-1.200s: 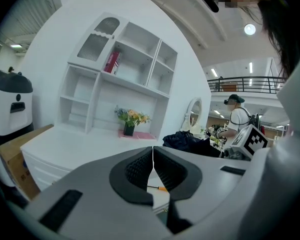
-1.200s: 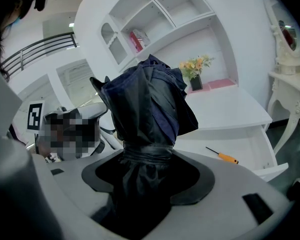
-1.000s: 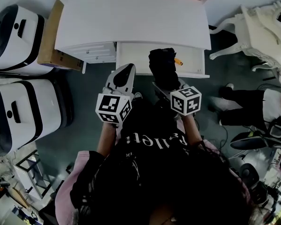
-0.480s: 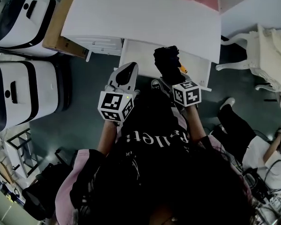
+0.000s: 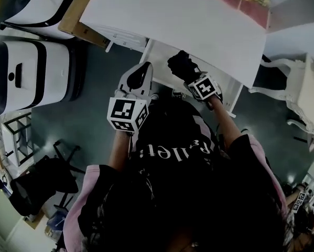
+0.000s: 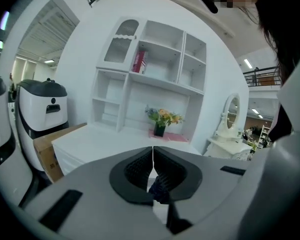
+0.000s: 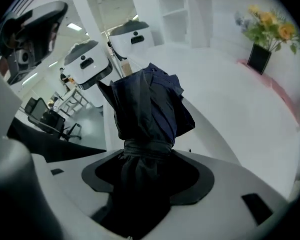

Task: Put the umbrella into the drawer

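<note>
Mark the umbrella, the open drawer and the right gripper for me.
umbrella (image 7: 147, 104), right gripper view, on the folded dark canopy above the strap.
drawer (image 5: 158, 62), head view, on the bare white inside at its left end.
right gripper (image 7: 143, 157), right gripper view, between the fingertips, shut on the umbrella.

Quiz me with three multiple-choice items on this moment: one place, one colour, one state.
1. Where is the umbrella? A in the left tool; B in the right tool; C in neither, lying loose.
2. Its colour? A dark navy; B red; C white.
3. The left tool is: A wide open; B shut on the umbrella; C shut, empty.
Answers: 1 B, its jaws clamp the folded cloth; 2 A, the right gripper view shows navy folds; 3 C, its jaws meet with nothing between.
</note>
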{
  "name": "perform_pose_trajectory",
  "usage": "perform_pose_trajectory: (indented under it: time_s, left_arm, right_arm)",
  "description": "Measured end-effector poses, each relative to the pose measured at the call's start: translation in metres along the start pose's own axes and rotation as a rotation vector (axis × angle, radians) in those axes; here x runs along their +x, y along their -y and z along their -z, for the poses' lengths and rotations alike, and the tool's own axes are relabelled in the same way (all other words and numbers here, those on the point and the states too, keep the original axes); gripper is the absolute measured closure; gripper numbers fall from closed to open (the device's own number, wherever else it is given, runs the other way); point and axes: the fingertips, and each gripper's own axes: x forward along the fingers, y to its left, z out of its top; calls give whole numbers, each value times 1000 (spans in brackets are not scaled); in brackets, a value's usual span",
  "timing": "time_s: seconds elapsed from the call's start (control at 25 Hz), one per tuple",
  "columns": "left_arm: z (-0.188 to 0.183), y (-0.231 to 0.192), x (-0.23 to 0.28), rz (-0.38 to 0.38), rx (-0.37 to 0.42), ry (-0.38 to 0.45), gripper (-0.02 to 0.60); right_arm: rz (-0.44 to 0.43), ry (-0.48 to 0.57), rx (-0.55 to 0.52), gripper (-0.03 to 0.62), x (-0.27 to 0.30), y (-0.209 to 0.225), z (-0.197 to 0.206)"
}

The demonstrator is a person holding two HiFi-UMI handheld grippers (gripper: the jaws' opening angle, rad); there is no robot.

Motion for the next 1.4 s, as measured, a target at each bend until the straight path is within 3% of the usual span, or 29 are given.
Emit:
perform_pose_trajectory:
  time_s: [0.28, 0.64, 0.84, 1.08, 1.24, 1.4]
  left_arm:
    - [8, -29, -21, -164, -12, -22, 565]
    - [15, -57, -43, -287, -40, -36, 565]
    - [16, -62, -43, -274, -39, -41, 565]
    - [11, -56, -33, -197, -20, -35, 565]
    - [5, -55, -37, -140, -11, -19, 565]
    - [4, -54, -40, -89, -1, -13, 565]
  right_arm:
    - [-21, -124, -68, 306, 67, 22, -6]
    - [81, -76, 256, 306, 112, 59, -6]
    - [90, -101, 257, 304, 122, 64, 2]
    - [68, -155, 206, 304, 116, 61, 2]
    - [80, -86, 203, 304, 90, 50, -5]
    - [79, 85, 291, 305, 50, 37, -22]
